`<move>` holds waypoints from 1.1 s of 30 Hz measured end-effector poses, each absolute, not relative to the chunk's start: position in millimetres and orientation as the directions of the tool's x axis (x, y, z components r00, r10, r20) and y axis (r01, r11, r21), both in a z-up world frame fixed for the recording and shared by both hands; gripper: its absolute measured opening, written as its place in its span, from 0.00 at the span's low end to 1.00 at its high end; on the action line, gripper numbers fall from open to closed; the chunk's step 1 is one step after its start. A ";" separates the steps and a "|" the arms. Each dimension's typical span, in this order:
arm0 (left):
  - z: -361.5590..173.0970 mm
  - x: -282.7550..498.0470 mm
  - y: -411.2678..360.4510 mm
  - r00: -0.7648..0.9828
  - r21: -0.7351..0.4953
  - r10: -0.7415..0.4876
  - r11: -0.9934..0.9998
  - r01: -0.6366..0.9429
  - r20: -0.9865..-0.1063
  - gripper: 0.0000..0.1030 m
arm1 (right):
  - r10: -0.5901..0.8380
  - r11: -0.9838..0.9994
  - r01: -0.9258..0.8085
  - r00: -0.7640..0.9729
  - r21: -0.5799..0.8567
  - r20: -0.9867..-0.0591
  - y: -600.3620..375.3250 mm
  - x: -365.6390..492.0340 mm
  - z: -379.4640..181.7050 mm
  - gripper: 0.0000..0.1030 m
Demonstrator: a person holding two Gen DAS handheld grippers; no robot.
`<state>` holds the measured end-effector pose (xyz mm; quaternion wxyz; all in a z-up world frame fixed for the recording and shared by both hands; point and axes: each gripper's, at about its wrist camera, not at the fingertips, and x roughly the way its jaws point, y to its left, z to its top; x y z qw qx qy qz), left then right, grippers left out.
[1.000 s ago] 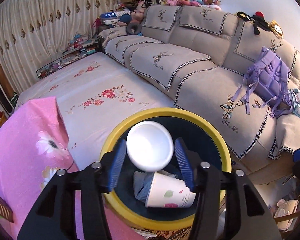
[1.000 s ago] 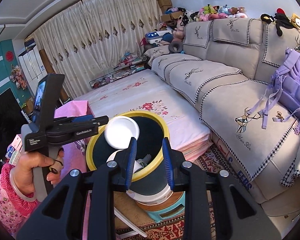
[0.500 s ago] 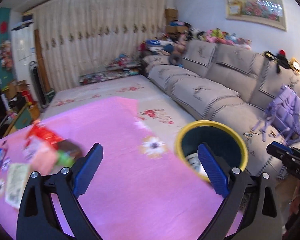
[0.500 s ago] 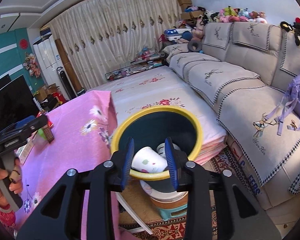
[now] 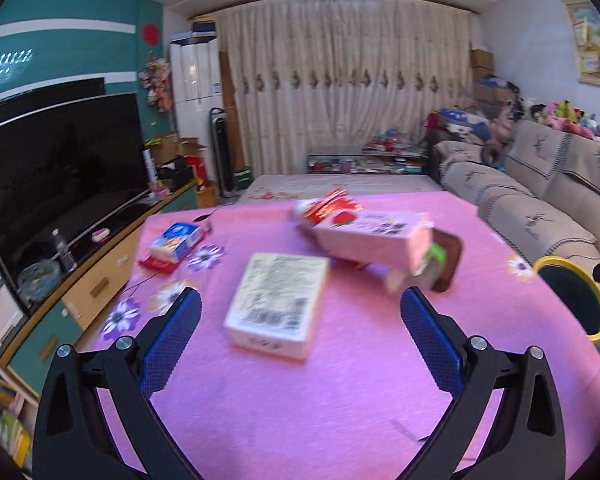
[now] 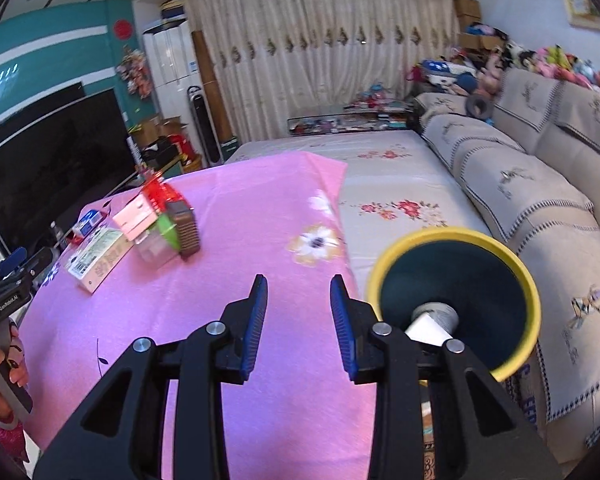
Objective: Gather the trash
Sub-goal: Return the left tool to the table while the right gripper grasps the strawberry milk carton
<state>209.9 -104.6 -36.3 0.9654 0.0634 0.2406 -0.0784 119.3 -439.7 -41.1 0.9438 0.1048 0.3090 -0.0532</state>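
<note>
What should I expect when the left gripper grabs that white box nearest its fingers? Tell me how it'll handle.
The white box lies flat on the pink cloth with squared edges, so it probably won't roll. It looks like thin carton, likely light and crushable. The cloth may drag if the box is pushed.

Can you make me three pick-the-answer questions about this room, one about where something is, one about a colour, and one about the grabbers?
1. Where is the bin?
A. beside the pink table's edge, towards the sofa
B. on top of the TV
C. on the sofa cushions

2. What colour is the bin's rim?
A. red
B. yellow
C. white

3. What is the left gripper doing?
A. squeezing a cup
B. shut tight on nothing
C. open wide with nothing held

Answers: 1 A, the bin stands just past the pink tablecloth, with the sofa beyond. 2 B, its ring is yellow. 3 C, the jaws stand far apart above the white box.
</note>
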 end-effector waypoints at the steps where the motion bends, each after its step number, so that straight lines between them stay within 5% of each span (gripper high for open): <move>1: -38.9 209.5 -98.4 0.873 0.084 -0.112 0.982 0.172 -0.475 0.95 | -0.028 0.977 0.148 0.804 0.154 -0.594 -430.7 126.3 -39.5 0.30; 9: -61.6 214.7 -51.0 0.881 0.106 -0.028 0.990 0.088 -0.473 0.95 | 0.010 0.995 0.051 0.799 0.084 -0.601 -380.6 166.7 -32.0 0.30; 26: -67.0 228.5 -39.3 0.859 0.017 -0.073 0.995 0.094 -0.506 0.95 | 0.044 0.998 -0.066 0.772 -0.011 -0.634 -314.6 229.0 -40.5 0.30; 33: -68.2 229.4 -36.7 0.855 -0.003 -0.087 0.995 0.100 -0.511 0.95 | 0.131 0.986 -0.169 0.734 0.007 -0.667 -303.2 265.7 -45.0 0.41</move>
